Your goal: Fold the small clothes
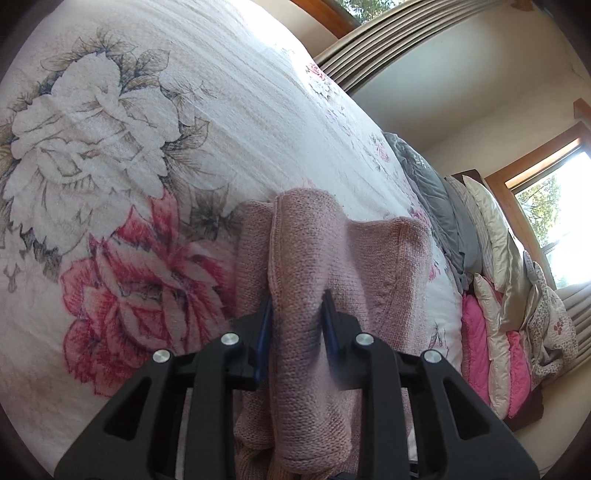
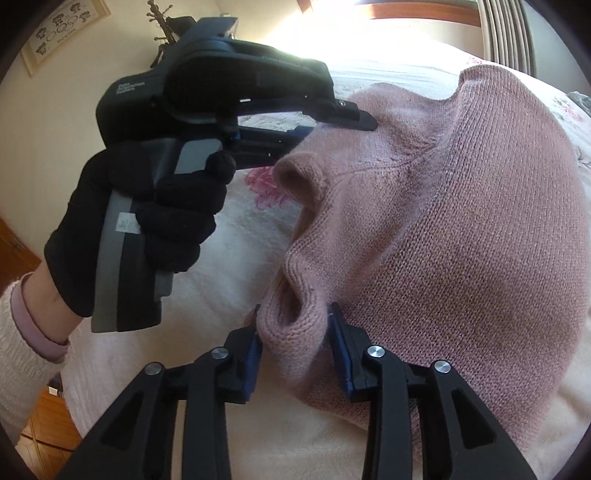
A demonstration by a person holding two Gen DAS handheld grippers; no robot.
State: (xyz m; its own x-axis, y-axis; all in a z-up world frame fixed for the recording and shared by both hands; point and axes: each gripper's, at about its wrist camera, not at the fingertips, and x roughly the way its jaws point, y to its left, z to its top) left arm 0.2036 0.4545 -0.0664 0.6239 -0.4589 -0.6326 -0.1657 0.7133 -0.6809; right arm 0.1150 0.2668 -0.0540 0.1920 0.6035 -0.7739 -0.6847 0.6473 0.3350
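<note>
Lying bunched on the bed, a pink knitted sweater (image 2: 461, 229), one fold pinched between the blue-padded fingers of the right gripper (image 2: 295, 332) at its near edge. Clamped on another ridge of the same sweater (image 1: 306, 258), the left gripper (image 1: 297, 306), pads pressing both sides of the knit. Seen from the right wrist view too, that left gripper (image 2: 332, 125), biting the far shoulder of the sweater beside the neckline, gripped by a black-gloved hand (image 2: 159, 206) with a cream sleeve (image 2: 22, 332) and pink cuff at the wrist.

Underneath, a white quilted bedspread (image 1: 229, 110) printed with a large white flower (image 1: 85, 136) and a large red one (image 1: 144, 280), just beside the sweater. Farther along the bed, a crumpled grey blanket (image 1: 432, 192), then stacked pillows (image 1: 495, 236) in cream and bright pink. Beyond those, a wood-framed window (image 1: 550, 192) with trees outside, sunlit. Cream walls; pale vertical blinds (image 1: 388, 33) past the far bed edge. On the opposite wall, a framed picture (image 2: 62, 29), and low at the left a strip of wooden floor (image 2: 48, 432).
</note>
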